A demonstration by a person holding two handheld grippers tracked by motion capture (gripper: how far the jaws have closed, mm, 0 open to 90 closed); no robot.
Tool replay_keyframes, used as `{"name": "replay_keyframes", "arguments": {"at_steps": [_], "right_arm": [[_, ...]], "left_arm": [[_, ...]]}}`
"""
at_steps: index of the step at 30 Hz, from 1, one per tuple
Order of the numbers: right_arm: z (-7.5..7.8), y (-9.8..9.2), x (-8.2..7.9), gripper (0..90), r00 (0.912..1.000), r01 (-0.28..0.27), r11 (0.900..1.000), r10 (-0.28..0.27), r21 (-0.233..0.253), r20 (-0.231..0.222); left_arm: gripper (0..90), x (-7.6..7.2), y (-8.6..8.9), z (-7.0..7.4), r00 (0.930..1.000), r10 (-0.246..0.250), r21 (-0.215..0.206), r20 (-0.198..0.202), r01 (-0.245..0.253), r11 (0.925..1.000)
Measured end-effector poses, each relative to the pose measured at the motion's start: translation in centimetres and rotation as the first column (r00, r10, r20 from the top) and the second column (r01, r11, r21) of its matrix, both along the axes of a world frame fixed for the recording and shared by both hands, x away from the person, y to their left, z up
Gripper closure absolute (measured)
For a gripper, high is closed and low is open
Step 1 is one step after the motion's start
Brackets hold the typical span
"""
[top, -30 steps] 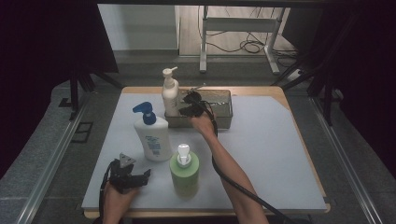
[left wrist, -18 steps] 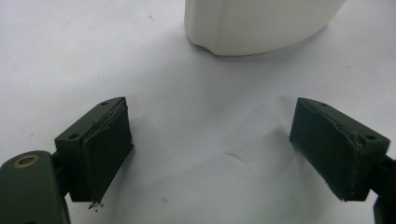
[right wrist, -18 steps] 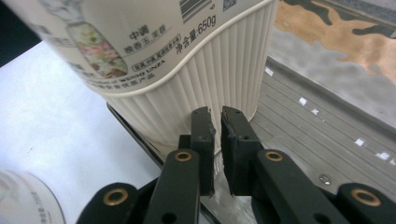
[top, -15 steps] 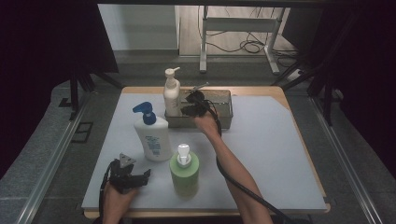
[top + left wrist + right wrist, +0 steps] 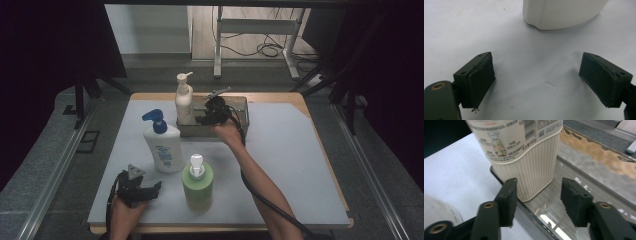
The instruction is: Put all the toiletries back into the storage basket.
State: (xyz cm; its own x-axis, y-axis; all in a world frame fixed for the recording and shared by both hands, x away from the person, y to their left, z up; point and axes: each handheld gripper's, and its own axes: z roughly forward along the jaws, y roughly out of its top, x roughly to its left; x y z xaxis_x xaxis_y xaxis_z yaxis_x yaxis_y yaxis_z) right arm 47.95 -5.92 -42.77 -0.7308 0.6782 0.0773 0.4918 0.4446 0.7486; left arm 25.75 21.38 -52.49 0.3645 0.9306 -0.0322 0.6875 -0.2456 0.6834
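My right claw [image 5: 204, 116] hangs open at the metal tray [image 5: 242, 106], its jaws apart and empty. The cream bottle [image 5: 529, 165] stands upright in the tray's left end, just beyond the jaws at about 12 o'clock. I judge this the placing step, with the bottle set down; next I should back away without tipping it. My left claw [image 5: 150, 190] rests open on the counter [image 5: 300, 165], the white bottle [image 5: 561, 12] ahead at 12.

Dark curtains [image 5: 60, 40] flank a grey floor [image 5: 45, 165] and metal stand [image 5: 255, 30].
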Motion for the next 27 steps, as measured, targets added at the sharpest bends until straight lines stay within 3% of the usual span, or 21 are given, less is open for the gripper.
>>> {"name": "replay_keyframes", "arguments": {"at_steps": [7,20,27], "right_arm": [[1.0,-0.8,-1.2,31.7,0.9989,-0.013,1.0,0.013,-0.009,0.045],[2.2,-2.4,-3.8,15.1,0.9926,-0.097,0.995,0.099,-0.031,0.071],[2.5,-3.6,-5.7,12.7,0.9874,-0.136,0.99,0.14,-0.047,0.074]], "left_arm": [[12.3,0.0,0.0,0.0,1.0,-0.001,0.0,0.0,0.001,1.0],[12.3,0.0,0.0,0.0,1.0,0.0,-0.002,0.002,0.0,1.0],[12.3,0.0,0.0,0.0,1.0,0.0,-0.001,0.001,0.0,1.0]]}}
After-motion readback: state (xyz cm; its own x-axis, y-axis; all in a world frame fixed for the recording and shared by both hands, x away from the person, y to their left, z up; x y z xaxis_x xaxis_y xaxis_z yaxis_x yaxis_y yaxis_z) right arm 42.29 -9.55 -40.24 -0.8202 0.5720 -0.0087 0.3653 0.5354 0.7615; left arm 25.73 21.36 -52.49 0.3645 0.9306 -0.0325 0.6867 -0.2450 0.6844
